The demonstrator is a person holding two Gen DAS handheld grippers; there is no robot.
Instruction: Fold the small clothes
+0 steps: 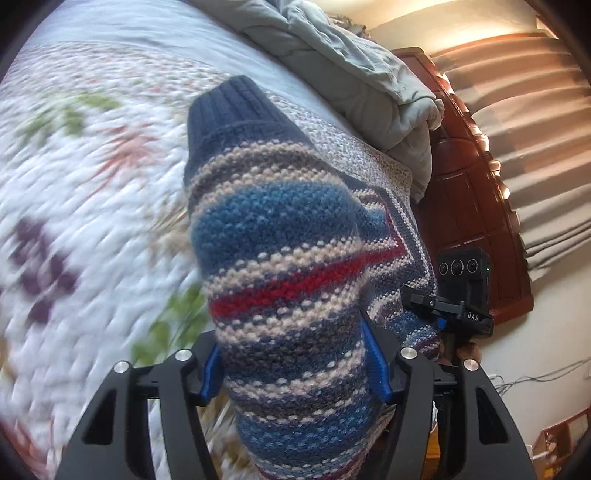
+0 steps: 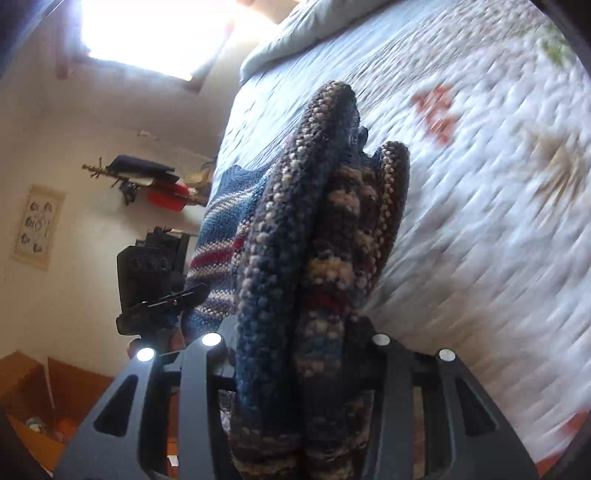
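Left wrist view is showing the left gripper (image 1: 295,365) closest to the lens, its blue fingertips (image 1: 376,363) pressing in on both sides of a striped knitted sweater (image 1: 280,251), jaws standing about half open around the thick bundle. The wool is filling the gap between the jaws and rising away from them, ending in a dark blue ribbed cuff (image 1: 231,110). It is blocking most of the middle of the view. Beyond it, a quilted bedspread (image 1: 85,177) with flower patterns is blurring on the left, a crumpled grey duvet (image 1: 369,81) is lying further back, and a dark wooden headboard (image 1: 476,206) is standing against pleated curtains (image 1: 535,129).

Right wrist view is showing the right gripper (image 2: 299,354) clamping narrower folds of the same sweater (image 2: 295,229), jaws roughly a third open with the wool packed between them and hiding the fingertips. The other gripper's camera block (image 2: 147,273) is hanging just to the left, beside the cloth. Behind, a bright window (image 2: 147,33) and a wall poster (image 2: 37,225) are showing.
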